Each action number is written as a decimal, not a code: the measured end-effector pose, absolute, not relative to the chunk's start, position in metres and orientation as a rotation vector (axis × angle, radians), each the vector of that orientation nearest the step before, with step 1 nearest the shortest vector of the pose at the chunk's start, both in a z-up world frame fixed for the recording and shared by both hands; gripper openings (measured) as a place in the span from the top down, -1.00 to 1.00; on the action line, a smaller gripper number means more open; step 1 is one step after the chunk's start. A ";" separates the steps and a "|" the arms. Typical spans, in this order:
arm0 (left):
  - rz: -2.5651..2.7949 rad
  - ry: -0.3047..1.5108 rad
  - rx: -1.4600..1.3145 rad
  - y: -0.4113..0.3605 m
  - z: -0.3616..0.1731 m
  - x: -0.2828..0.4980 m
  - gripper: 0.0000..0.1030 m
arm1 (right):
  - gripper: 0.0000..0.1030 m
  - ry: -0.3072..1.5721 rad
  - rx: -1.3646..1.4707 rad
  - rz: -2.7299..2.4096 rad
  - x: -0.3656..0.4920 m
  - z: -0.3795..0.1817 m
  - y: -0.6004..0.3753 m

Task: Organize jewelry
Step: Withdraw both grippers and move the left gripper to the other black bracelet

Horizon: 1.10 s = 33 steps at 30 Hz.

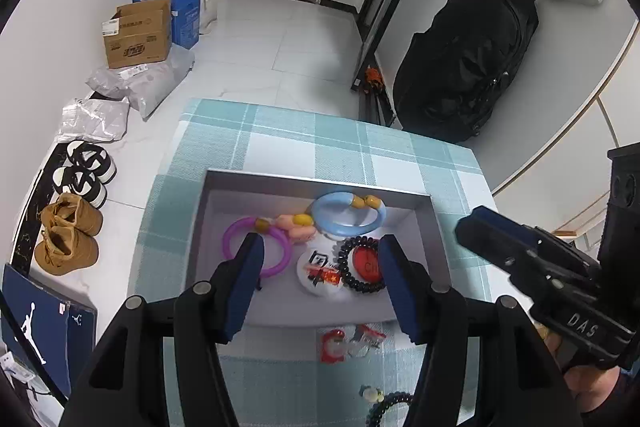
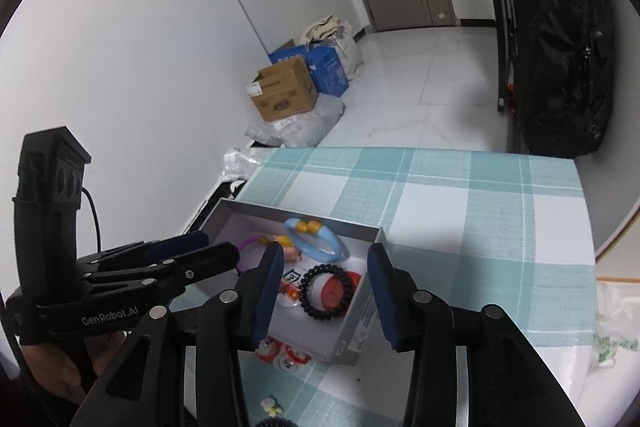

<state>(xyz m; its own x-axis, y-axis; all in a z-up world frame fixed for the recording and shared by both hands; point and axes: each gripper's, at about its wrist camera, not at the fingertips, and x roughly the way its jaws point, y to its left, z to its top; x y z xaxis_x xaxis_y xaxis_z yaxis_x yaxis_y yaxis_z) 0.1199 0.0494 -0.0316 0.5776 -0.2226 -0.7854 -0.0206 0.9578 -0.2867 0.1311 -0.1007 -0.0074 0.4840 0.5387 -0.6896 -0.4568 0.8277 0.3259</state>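
A grey open box (image 1: 224, 179) (image 2: 362, 327) sits on the checked cloth. It holds a blue bangle (image 1: 348, 227) (image 2: 316, 241), a purple bangle (image 1: 276, 263) (image 2: 250, 247), a pink charm (image 1: 298, 229), a white badge (image 1: 318, 273), a red badge (image 1: 366, 261) (image 2: 334, 293) and a black bead bracelet (image 1: 346, 269) (image 2: 320, 291). My left gripper (image 1: 322, 275) is open and empty above the box. My right gripper (image 2: 326, 297) is open and empty over the box's right side. Red and white trinkets (image 1: 348, 343) (image 2: 282, 351) lie on the cloth in front of the box.
A small charm (image 1: 372, 394) (image 2: 271, 405) and another dark bead bracelet (image 1: 386, 407) lie near the table's front edge. Floor at left holds shoes (image 1: 68, 239), cardboard boxes (image 1: 138, 35) (image 2: 284, 93) and bags. A black backpack (image 1: 468, 59) (image 2: 560, 59) stands beyond the table.
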 end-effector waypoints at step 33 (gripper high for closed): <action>-0.063 0.869 -0.186 0.023 -0.026 0.044 -0.26 | -0.57 0.827 0.042 0.571 0.071 -0.008 -0.131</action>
